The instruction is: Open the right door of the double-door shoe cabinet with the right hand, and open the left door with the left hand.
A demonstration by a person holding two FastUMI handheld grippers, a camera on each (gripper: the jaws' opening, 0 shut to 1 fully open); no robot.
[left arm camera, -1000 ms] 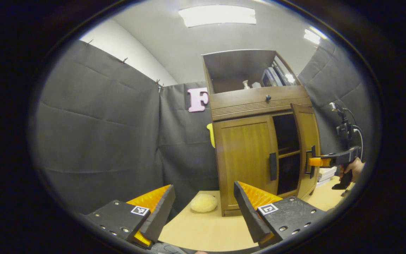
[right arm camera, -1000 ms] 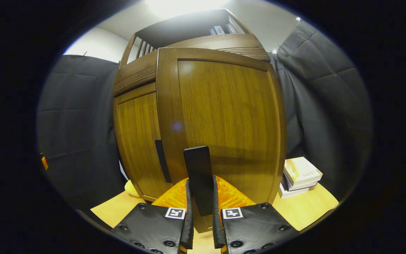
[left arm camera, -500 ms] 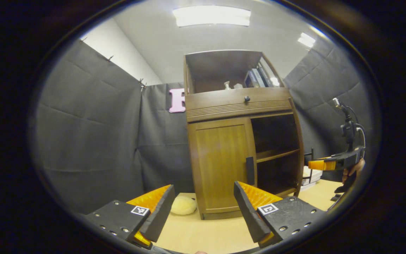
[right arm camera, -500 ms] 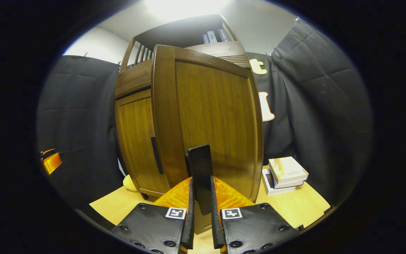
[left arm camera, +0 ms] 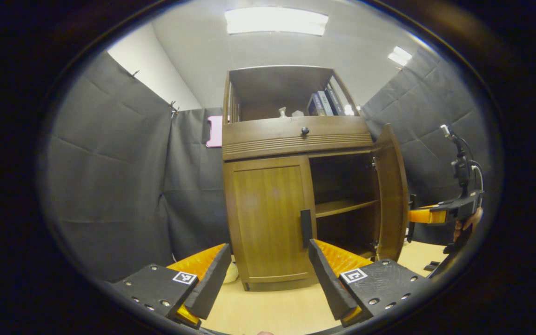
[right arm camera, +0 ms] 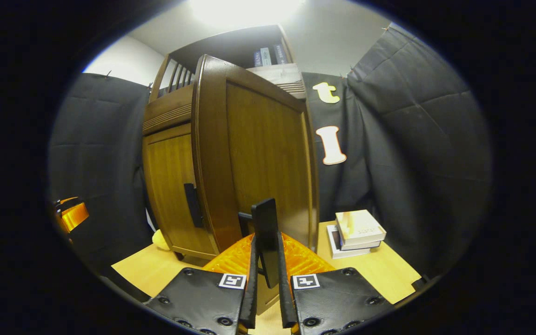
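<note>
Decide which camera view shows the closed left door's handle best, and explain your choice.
The left gripper view: the left door's handle faces the camera, unobstructed, just above the open left tongs. In the right gripper view, that handle appears smaller and at an angle, beside the edge of the swung-out right door.

The wooden cabinet point(left arm camera: 296, 139) stands upright on the bench point(left arm camera: 277, 311). Its right door point(right arm camera: 258, 153) is swung wide open, baring a dark inside with one shelf point(left arm camera: 345, 207). Its left door point(left arm camera: 270, 218), with a dark vertical handle point(left arm camera: 305, 228), is shut.
</note>
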